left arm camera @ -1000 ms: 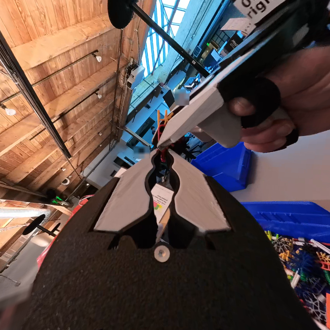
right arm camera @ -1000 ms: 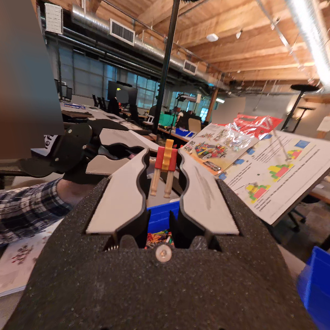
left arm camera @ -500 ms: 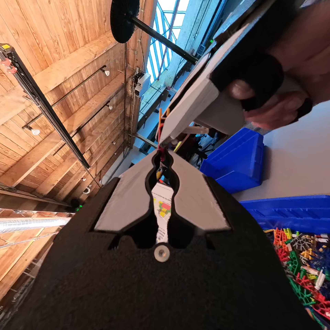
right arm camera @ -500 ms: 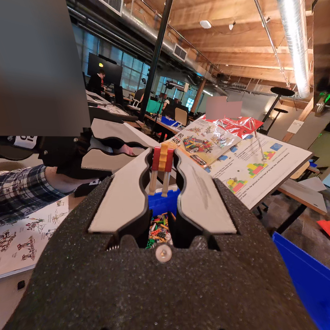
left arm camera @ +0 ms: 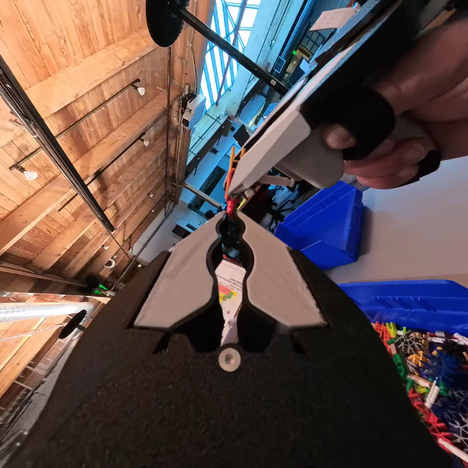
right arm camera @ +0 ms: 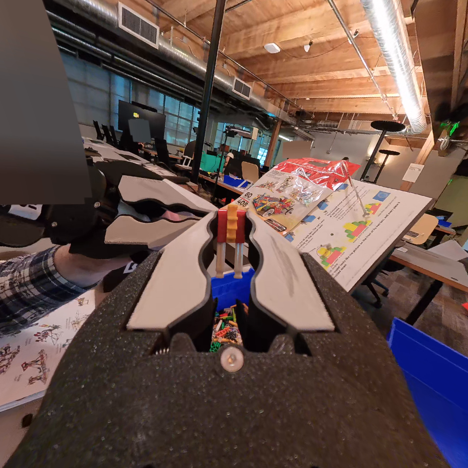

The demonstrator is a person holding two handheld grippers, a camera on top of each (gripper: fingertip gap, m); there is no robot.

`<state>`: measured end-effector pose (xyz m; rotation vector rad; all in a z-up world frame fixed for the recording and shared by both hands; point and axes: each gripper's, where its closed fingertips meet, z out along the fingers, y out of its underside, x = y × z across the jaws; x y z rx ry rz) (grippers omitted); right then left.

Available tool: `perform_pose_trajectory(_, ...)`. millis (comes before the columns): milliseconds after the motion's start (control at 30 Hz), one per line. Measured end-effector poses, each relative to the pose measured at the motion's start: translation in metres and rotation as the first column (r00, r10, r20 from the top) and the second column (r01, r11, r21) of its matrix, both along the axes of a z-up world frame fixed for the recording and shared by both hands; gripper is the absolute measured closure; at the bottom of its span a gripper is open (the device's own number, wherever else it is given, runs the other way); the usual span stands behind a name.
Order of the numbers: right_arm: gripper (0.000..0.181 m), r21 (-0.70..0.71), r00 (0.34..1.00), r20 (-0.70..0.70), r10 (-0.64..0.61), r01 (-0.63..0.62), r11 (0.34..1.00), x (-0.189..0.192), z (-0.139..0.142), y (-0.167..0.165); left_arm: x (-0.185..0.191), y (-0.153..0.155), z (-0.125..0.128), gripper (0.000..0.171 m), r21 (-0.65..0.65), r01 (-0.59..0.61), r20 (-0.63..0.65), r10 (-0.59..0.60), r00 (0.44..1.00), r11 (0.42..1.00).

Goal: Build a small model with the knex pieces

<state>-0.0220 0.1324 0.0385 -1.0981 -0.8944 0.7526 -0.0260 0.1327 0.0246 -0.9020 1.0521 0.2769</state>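
The left claw (left arm camera: 231, 217), its pale wavy fingers nearly together, pinches a thin red plastic piece (left arm camera: 230, 206) at its tips. The right claw (right arm camera: 231, 215) clamps a ridged red-and-yellow connector stack (right arm camera: 231, 225) with two translucent rods, above a blue bin (right arm camera: 229, 286) of pieces.

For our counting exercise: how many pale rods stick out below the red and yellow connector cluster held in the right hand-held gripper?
2 pale rods: left rod and right rod, side by side below the red and yellow connector cluster in the right hand-held gripper. More may hide behind.
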Motion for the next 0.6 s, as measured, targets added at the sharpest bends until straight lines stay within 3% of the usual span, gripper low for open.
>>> perform_pose_trajectory(233, 0.162, -0.013, 1.0, 0.018, -0.009, 0.009, 1.0, -0.001, -0.007, 0.008, 0.0, 0.009, -0.01, 0.163, -0.014, -0.024, -0.027, 0.024, 0.999, 1.0)
perform_pose_trajectory(333, 0.162, -0.016, 0.999, 0.037, -0.019, 0.02, 1.0, -0.003, -0.012, 0.013, -0.004, 0.015, -0.013, 0.171, -0.018, -0.058, -0.037, 0.057, 0.998, 0.998)
perform_pose_trajectory(600, 0.162, 0.104, 0.969, 0.16, -0.19, 0.175, 0.979, -0.017, -0.031, 0.039, -0.018, 0.041, -0.033, 0.171, -0.144, -0.154, -0.048, 0.149, 0.988, 0.977)
